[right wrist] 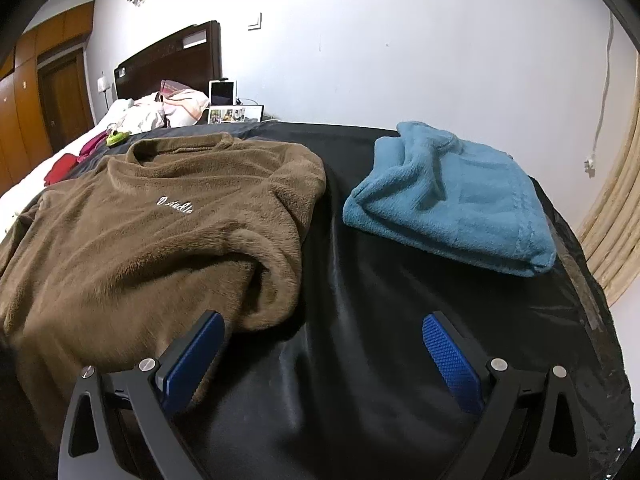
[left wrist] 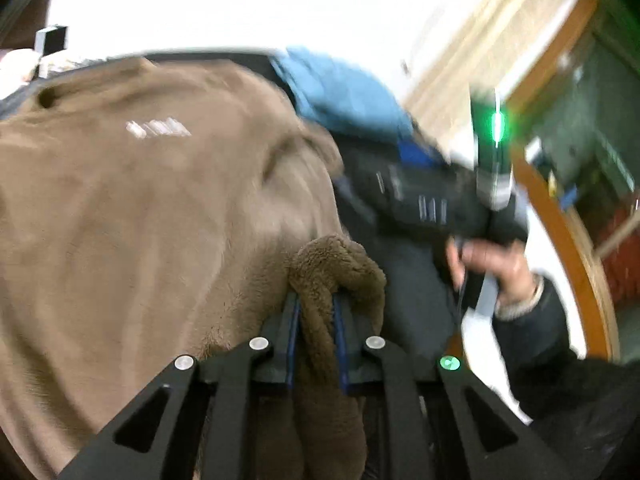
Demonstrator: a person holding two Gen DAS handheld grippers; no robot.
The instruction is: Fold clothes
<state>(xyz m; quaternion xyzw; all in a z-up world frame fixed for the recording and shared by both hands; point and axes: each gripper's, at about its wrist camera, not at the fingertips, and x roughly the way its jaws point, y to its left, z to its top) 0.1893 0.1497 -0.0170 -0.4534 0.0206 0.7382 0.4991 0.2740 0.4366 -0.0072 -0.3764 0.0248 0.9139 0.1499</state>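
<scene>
Left gripper (left wrist: pixel 316 312): the jaws are closed on a bunched fold of the brown fleece sweater (left wrist: pixel 152 200), which rises between the blue pads and drapes over them. Right gripper (right wrist: pixel 324 344): the jaws stand wide apart and hold nothing; its left finger (right wrist: pixel 196 352) lies at the sweater's near edge, and its right finger (right wrist: pixel 448 360) is over the bare black sheet (right wrist: pixel 380 280).

The brown sweater (right wrist: pixel 160 232) lies front-up on the black sheet, collar toward the far side, white embroidered lettering (right wrist: pixel 176 206) on the chest. Its right-hand side is folded inward.

A folded blue fleece garment (right wrist: pixel 452 200) lies on the same sheet, to the right of the sweater and well apart from it.

In the left wrist view, which is motion-blurred, the person's right hand (left wrist: pixel 492 268) grips the handle of the right gripper, whose body shows a green light (left wrist: pixel 497 124).

A bed with a dark headboard (right wrist: pixel 172 60) stands beyond the sheet.
</scene>
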